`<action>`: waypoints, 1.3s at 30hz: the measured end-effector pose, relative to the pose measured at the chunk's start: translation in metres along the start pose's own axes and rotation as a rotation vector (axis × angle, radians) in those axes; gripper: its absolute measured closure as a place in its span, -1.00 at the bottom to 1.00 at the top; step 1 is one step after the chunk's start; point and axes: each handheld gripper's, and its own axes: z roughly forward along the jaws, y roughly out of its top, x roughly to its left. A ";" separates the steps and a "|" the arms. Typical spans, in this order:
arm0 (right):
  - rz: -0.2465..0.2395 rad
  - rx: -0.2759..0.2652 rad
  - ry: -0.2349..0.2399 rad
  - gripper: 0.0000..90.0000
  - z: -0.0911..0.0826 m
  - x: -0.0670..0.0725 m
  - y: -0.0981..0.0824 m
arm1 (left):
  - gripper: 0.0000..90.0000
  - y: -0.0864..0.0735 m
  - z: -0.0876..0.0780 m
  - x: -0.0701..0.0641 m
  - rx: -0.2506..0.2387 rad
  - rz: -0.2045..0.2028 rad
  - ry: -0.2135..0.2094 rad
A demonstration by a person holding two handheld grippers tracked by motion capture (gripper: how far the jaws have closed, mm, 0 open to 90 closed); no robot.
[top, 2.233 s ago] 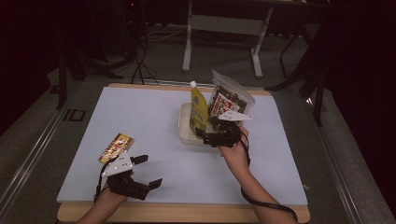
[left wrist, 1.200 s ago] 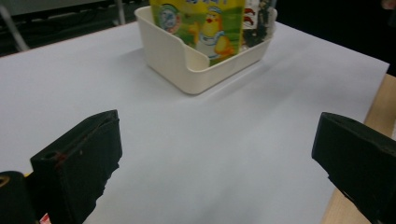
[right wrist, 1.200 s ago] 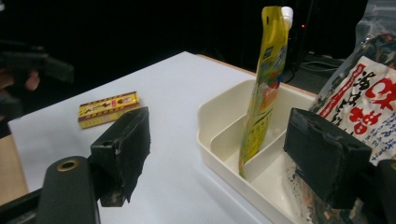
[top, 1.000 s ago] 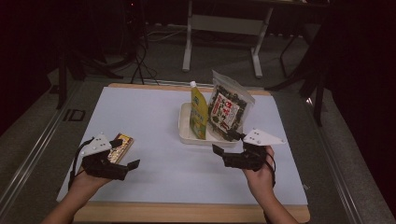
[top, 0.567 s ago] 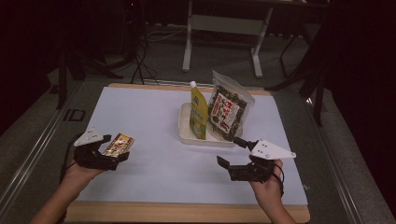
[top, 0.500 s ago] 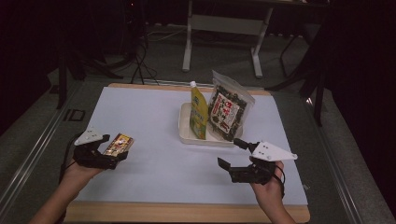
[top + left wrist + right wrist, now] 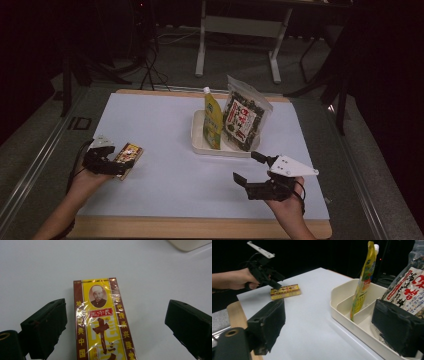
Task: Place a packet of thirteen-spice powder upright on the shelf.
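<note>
A yellow and brown box [image 7: 129,154] lies flat on the white table top at the left. My left gripper [image 7: 112,165] sits low over its near end. In the left gripper view the box [image 7: 105,322] lies between the wide jaws of the left gripper [image 7: 116,315], whose pads stay clear of it, so it is open. My right gripper [image 7: 248,167] hovers at the front right, open, with nothing between its jaws, which have just been opening. The right gripper [image 7: 329,315] faces the box [image 7: 285,291] and the left gripper [image 7: 274,281].
A cream divided tray [image 7: 197,145] stands mid-table just beyond the right gripper. A yellow-green spouted pouch [image 7: 213,120] and a dark seaweed bag [image 7: 244,120] stand upright in it. The wooden table edge [image 7: 200,227] runs along the front.
My left gripper has come down around the box's near end. The right gripper has drawn back from the tray toward the front right. The box has not moved.
</note>
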 end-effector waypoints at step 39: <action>-0.003 0.012 0.013 -0.72 0.002 -0.001 0.000 | -0.30 0.019 0.035 -0.010 0.263 0.098 0.103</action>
